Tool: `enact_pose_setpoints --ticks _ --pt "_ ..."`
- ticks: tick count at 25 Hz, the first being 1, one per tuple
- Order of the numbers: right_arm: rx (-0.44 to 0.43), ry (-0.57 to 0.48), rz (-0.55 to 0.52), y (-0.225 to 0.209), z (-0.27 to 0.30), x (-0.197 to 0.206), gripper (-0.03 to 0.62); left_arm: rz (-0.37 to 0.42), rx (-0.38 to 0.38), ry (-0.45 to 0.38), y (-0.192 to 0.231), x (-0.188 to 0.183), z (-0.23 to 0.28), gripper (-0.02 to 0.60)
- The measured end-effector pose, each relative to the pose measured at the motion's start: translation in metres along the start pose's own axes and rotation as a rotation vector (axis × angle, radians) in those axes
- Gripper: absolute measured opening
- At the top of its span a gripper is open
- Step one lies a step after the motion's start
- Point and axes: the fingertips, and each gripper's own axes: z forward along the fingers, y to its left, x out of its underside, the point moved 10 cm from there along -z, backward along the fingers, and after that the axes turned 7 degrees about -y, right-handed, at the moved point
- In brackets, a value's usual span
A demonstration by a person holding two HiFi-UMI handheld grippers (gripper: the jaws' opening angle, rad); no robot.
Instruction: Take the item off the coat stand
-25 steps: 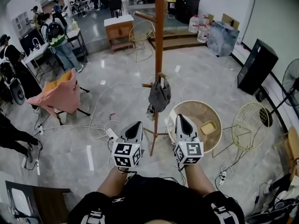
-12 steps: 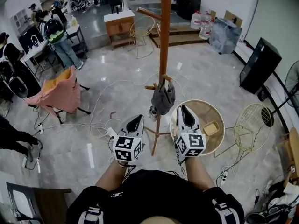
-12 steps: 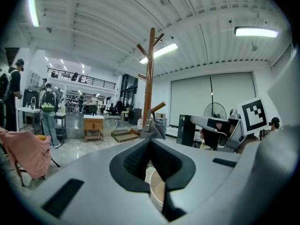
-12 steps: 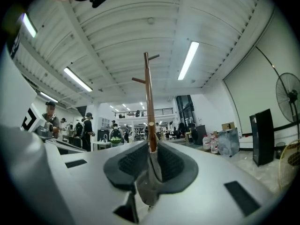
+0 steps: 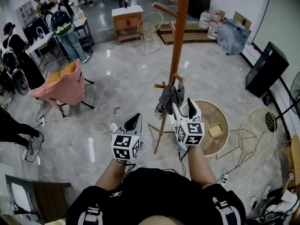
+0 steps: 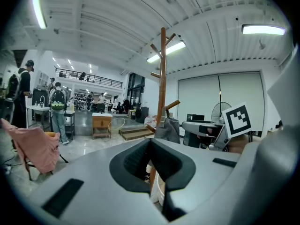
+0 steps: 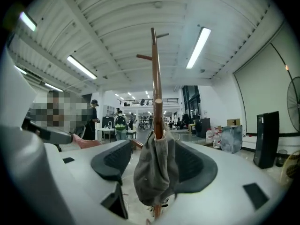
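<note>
A tall wooden coat stand [image 5: 176, 50] rises from the marble floor ahead of me. A grey cloth item [image 5: 169, 96] hangs from one of its low pegs. My right gripper [image 5: 182, 105] reaches up to that item, its jaws opening. In the right gripper view the grey item [image 7: 153, 170] hangs between the two dark pads, on the pole [image 7: 154, 78], and the left pad stands apart from it. My left gripper [image 5: 133, 121] is lower and left of the stand, shut and empty. From the left gripper view the stand [image 6: 162, 78] and the grey item [image 6: 168, 130] lie ahead.
A round wicker basket table [image 5: 220, 139] holding a yellow object [image 5: 215, 130] stands right of the stand's base, with a wire chair [image 5: 255, 130] beyond. Cables [image 5: 108, 121] trail over the floor. A pink-draped chair [image 5: 61, 86] and several people are at left; a black speaker [image 5: 266, 69] is at right.
Both grippers have moved forward toward the stand. The right gripper has risen to the grey item and its jaws have gone from shut to spread around it.
</note>
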Motion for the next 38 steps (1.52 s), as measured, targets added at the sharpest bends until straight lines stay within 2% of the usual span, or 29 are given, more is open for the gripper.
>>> enact_pose_setpoints --ticks 3,9,16,18,22,25,30,38 --pt "0.006 0.054 -0.010 -0.001 0.020 0.014 0.339 -0.005 -0.030 0.006 0.011 0.002 -0.005 0.012" --pt "0.050 0.134 -0.010 -0.001 0.048 0.041 0.383 -0.001 -0.080 0.023 0.034 0.004 -0.017 0.012" --pt "0.060 0.234 -0.004 -0.014 0.072 0.066 0.388 -0.003 -0.126 0.029 0.043 0.005 -0.027 0.012" --pt "0.061 0.264 0.021 -0.016 0.075 0.072 0.347 -0.005 -0.139 0.035 0.045 0.009 -0.030 0.012" --pt "0.069 0.276 0.014 -0.005 0.075 0.071 0.171 -0.012 -0.154 0.035 0.054 0.008 -0.038 0.012" --pt "0.065 0.266 0.009 -0.004 0.075 0.070 0.087 -0.015 -0.153 0.035 0.056 0.008 -0.034 0.012" --pt "0.053 0.246 0.002 -0.007 0.066 0.065 0.055 -0.015 -0.138 0.040 0.046 0.008 -0.028 0.012" --pt "0.051 0.153 -0.003 -0.007 0.049 0.034 0.052 -0.020 -0.100 0.035 0.039 0.009 -0.022 0.012"
